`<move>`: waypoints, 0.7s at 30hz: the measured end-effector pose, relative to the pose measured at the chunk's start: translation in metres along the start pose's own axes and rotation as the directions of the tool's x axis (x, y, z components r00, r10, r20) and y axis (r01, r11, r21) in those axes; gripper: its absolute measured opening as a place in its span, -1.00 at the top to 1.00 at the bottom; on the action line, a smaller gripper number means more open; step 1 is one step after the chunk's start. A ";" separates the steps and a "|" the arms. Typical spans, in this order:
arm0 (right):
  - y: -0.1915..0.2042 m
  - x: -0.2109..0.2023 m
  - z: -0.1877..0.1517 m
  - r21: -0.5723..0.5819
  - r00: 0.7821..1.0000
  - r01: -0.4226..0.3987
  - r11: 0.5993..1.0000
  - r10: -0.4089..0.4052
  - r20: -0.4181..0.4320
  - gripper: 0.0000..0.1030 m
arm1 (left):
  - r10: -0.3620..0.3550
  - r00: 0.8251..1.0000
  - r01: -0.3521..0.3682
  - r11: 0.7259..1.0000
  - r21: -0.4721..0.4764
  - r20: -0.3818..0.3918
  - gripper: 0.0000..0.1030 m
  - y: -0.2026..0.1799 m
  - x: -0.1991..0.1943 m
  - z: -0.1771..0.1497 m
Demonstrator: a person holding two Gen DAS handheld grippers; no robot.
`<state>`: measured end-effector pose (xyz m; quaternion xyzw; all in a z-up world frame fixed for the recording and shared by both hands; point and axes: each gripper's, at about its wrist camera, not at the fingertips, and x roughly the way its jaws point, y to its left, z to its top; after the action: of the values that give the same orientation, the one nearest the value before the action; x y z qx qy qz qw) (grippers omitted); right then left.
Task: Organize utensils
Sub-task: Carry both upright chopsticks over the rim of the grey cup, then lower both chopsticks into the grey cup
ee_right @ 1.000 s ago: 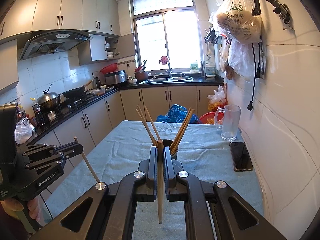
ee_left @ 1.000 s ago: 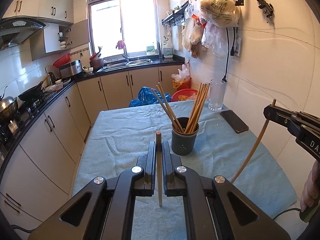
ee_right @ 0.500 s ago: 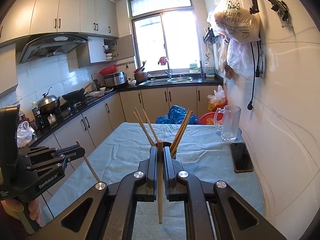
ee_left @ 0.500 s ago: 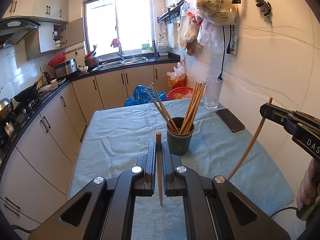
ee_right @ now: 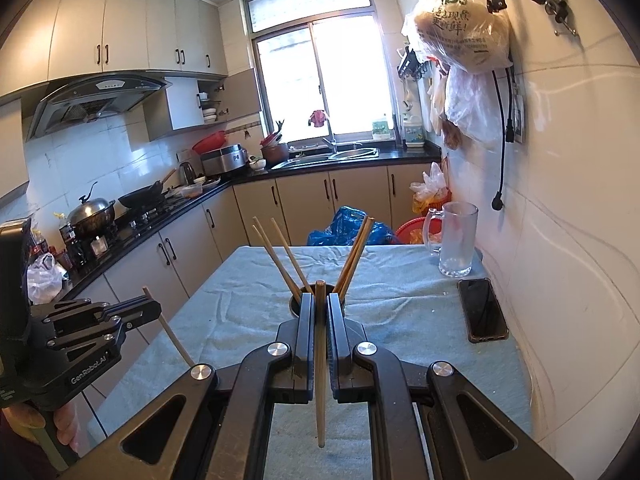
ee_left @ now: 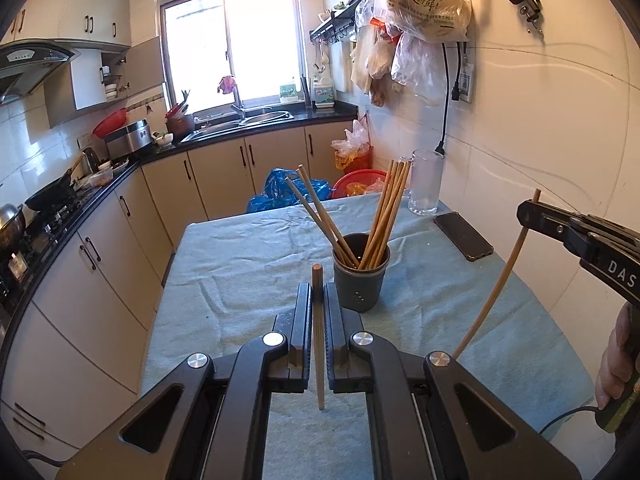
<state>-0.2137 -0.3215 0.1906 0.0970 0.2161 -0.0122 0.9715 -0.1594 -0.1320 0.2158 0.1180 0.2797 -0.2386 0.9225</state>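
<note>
Left gripper (ee_left: 318, 300) clamped on one chopstick (ee_left: 319, 344); right gripper (ee_right: 319, 312) clamped on another chopstick (ee_right: 320, 364). Both held above table (ee_left: 240, 248) near edge. Cup (ee_left: 361, 276) mid-table already holds several chopsticks. Two held ones left to drop in.

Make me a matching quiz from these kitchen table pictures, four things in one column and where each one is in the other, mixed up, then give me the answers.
Things:
1. Phone
2. Glass mug
3. Dark cup
4. Single chopstick

Places:
A. Clamped in the left hand-held gripper
B. Mid-table, holding chopsticks
C. Far corner of the table by the wall
D. Flat on the cloth near the wall, nearer than the mug

Pairs: 1-D, 2-C, 3-B, 4-A
</note>
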 end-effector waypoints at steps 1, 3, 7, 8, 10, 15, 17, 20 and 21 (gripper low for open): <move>-0.001 0.001 0.001 0.004 1.000 -0.002 1.000 0.002 -0.003 0.88 | -0.002 1.000 0.002 1.000 0.003 -0.001 0.90 0.000 0.001 0.001; -0.004 0.003 0.003 0.009 1.000 0.000 1.000 0.000 -0.006 0.88 | -0.004 1.000 0.004 1.000 0.009 -0.001 0.90 0.000 0.001 0.004; -0.006 0.005 0.012 -0.009 1.000 0.013 1.000 -0.014 -0.006 0.88 | -0.031 0.999 0.031 0.999 0.005 0.008 0.90 0.006 -0.005 0.014; -0.006 0.005 0.015 -0.012 1.000 0.016 1.000 -0.016 -0.004 0.88 | -0.036 0.999 0.035 0.999 0.002 0.010 0.90 0.007 -0.005 0.017; -0.008 0.006 0.022 -0.014 1.000 0.015 1.000 -0.015 0.000 0.88 | -0.045 0.999 0.045 0.999 -0.006 0.019 0.90 0.011 -0.008 0.026; -0.013 0.009 0.046 -0.007 0.999 0.013 1.000 -0.013 0.037 0.88 | -0.071 0.996 0.072 0.997 -0.017 0.051 0.90 0.017 -0.014 0.050; -0.014 0.012 0.056 -0.003 0.998 0.011 1.000 -0.011 0.055 0.88 | -0.086 0.994 0.087 0.996 -0.016 0.070 0.90 0.017 -0.016 0.063; -0.015 0.018 0.072 0.008 0.996 -0.003 1.000 0.002 0.084 0.88 | -0.098 0.990 0.100 0.995 -0.021 0.106 0.90 0.016 -0.016 0.081; -0.015 0.021 0.079 0.013 0.995 -0.011 1.000 0.009 0.095 0.88 | -0.100 0.988 0.103 0.994 -0.024 0.114 0.90 0.015 -0.015 0.087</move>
<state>-0.1630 -0.3510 0.2490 0.1039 0.1690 -0.0135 0.9800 -0.1231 -0.1436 0.2967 0.0760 0.2365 -0.2874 0.9251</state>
